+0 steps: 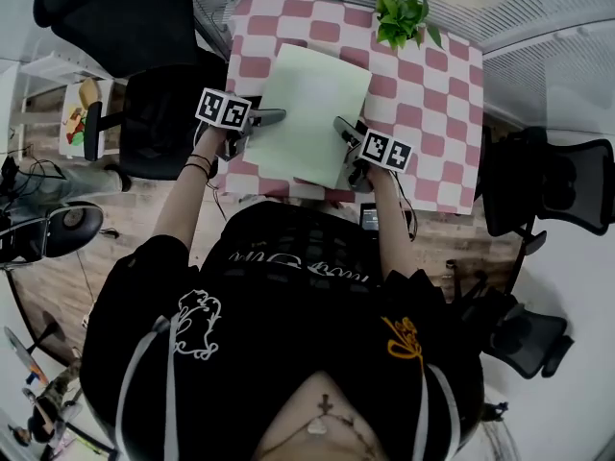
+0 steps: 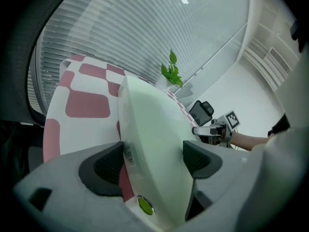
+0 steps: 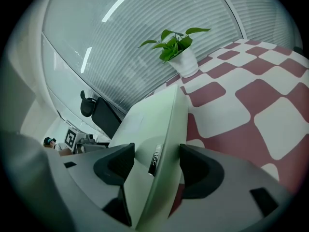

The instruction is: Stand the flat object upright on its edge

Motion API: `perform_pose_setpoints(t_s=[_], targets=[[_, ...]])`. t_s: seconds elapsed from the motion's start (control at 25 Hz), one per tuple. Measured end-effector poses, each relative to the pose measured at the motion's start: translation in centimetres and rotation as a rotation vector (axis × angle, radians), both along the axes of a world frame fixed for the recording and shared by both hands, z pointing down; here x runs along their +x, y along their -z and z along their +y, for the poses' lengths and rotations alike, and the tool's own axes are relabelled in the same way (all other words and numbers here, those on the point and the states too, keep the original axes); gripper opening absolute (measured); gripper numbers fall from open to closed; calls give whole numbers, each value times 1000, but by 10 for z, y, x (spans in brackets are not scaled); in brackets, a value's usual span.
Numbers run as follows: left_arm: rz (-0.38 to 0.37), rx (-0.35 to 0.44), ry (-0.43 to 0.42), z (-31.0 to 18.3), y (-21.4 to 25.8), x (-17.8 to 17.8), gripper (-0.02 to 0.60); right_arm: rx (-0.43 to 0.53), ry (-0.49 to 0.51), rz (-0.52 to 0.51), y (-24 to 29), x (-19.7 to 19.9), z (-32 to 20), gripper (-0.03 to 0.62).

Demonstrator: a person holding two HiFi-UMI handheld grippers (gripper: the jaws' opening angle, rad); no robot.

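My left claw [image 2: 153, 159] stands spread wide, pads off the left edge of the pale green flat object [image 1: 312, 109]. The object rests broad face up on the pink-and-white checked tablecloth [image 1: 432, 113]. A barcode sticker [image 2: 128, 153] on that edge is too small to read. My right claw [image 3: 153, 162] is likewise spread around the right edge, where a small silver tag [image 3: 155, 157] bears letters I cannot read.

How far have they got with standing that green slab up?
Nothing finished: the pale green slab shows its broad face on the checked table. In hand: left gripper and right gripper straddle its side edges, jaws wide. Left: tipping it onto an edge.
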State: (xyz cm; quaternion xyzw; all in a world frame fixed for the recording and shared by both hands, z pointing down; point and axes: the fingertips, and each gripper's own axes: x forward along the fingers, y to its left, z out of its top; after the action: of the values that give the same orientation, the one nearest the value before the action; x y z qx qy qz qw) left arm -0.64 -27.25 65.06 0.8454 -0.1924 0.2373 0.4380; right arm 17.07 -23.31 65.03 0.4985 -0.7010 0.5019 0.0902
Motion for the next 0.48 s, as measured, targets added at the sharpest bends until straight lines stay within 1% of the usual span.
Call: perform_pose_setpoints(t_s=[0.12, 0.2, 0.32, 0.48], targets=[[-22, 28, 2, 1, 2, -1, 385, -4, 20, 17, 2, 0, 0, 265], [-38, 46, 3, 2, 3, 0, 385, 22, 27, 44, 7, 1, 0, 265], [-31, 91, 13, 0, 13, -1, 383, 97, 39, 105, 23, 2, -7, 264], [-30, 215, 25, -10, 36, -1, 383, 219, 79, 176, 55, 2, -20, 264]])
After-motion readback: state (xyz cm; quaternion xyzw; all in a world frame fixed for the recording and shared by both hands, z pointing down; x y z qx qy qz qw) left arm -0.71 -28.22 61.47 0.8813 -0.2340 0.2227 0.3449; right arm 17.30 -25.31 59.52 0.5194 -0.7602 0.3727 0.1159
